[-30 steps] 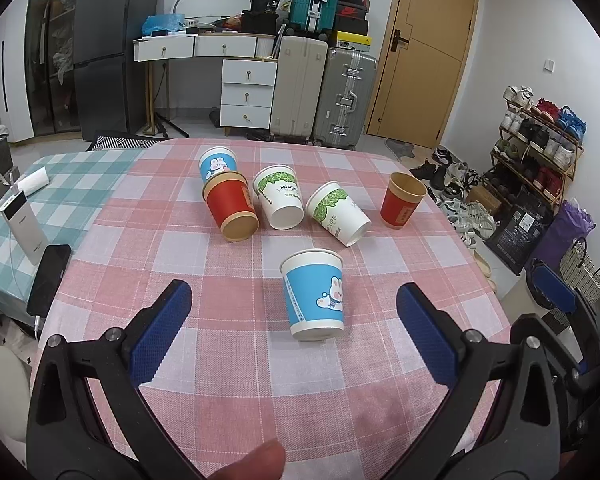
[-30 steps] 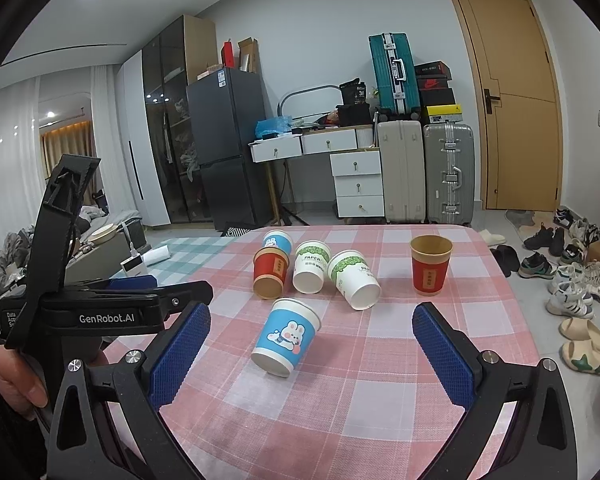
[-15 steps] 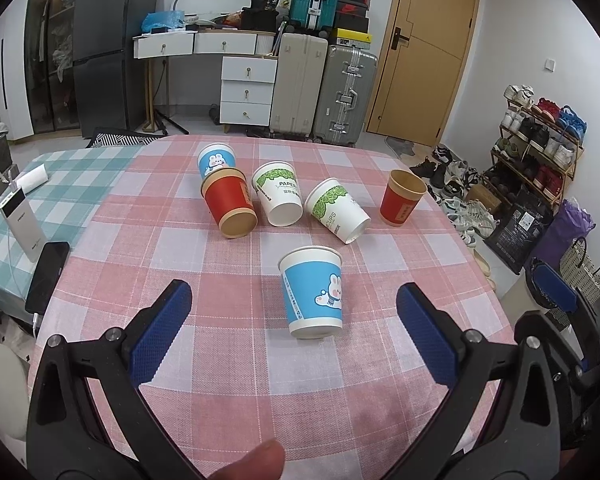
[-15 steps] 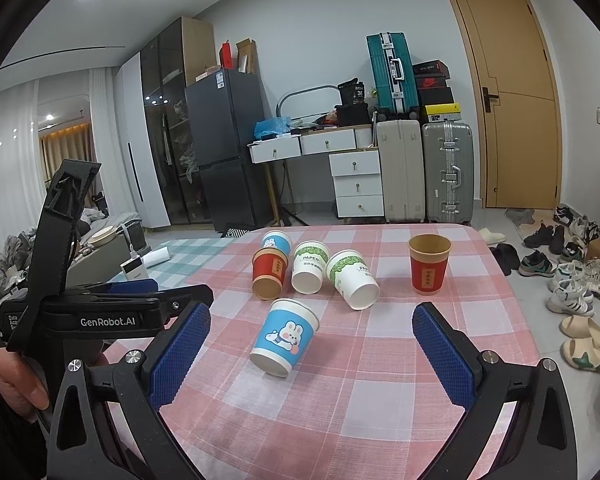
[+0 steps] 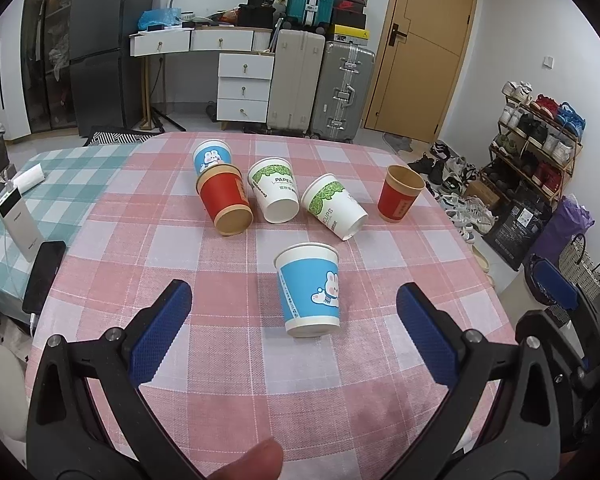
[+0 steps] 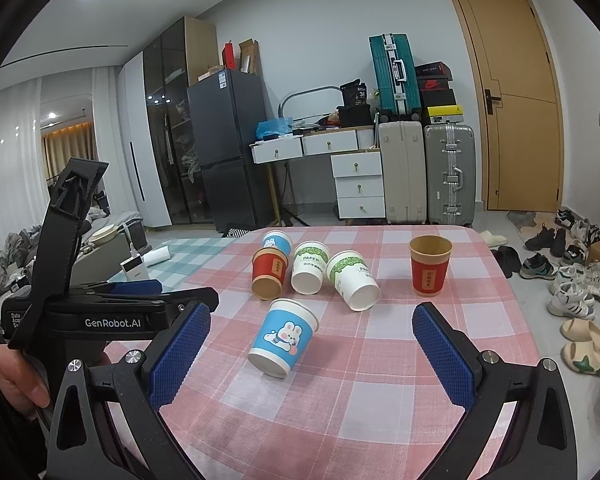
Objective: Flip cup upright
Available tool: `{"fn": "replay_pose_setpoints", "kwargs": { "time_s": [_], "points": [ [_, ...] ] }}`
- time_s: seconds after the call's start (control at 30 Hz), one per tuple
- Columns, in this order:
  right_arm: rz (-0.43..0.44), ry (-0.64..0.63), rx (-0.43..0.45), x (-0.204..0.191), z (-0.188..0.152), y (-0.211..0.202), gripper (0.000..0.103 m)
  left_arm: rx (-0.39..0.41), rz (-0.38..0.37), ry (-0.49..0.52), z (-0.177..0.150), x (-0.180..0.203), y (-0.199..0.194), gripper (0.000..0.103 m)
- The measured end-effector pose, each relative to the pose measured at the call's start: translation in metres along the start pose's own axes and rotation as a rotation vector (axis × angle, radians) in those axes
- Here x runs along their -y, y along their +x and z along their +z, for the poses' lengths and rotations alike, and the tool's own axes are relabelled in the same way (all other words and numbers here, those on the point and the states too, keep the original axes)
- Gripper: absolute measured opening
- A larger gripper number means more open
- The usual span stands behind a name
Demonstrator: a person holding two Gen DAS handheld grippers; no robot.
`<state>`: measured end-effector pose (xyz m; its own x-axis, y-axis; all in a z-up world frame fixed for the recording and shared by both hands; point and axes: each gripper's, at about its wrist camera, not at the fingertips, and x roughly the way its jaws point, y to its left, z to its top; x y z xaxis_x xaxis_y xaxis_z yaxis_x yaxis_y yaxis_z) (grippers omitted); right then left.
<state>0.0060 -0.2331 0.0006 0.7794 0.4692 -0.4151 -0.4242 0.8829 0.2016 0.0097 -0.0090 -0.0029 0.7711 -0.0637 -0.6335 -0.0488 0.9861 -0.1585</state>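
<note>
Left hand-held gripper is wide open and empty, and so is the right hand-held gripper. Squeezing too hard could probably crush the blue bunny paper cup. It's tipped over mid-counter, nearest the front edge, thin and light-looking.

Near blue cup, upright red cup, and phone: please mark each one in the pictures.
Near blue cup (image 5: pixel 309 294): left wrist view, on its blue side wall.
Upright red cup (image 6: pixel 429 273): right wrist view, on its red side wall.
Phone (image 5: pixel 44 276): left wrist view, on its dark screen.
</note>
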Motion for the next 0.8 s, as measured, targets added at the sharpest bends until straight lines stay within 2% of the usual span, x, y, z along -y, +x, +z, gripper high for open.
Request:
{"fn": "replay_pose_setpoints", "kwargs": {
  "time_s": [0.17, 0.33, 0.6, 0.8],
  "points": [
    [-0.008, -0.006, -0.005, 0.005, 0.001, 0.002, 0.103, -0.019, 0.005, 0.008, 0.000, 0.002, 0.010, 0.102],
    [-0.007, 0.006, -0.017, 0.018, -0.002, 0.010, 0.103, -0.071, 0.000, -0.003, 0.002, 0.001, 0.030, 0.102],
    [-0.006, 0.054, -0.051, 0.045, -0.015, 0.035, 0.103, -0.187, 0.004, -0.037, 0.007, -0.004, 0.095, 0.102],
    [0.001, 0.091, -0.069, 0.064, -0.023, 0.053, 0.103, -0.258, -0.003, 0.006, 0.009, 0.006, 0.142, 0.102]
  ]
}}
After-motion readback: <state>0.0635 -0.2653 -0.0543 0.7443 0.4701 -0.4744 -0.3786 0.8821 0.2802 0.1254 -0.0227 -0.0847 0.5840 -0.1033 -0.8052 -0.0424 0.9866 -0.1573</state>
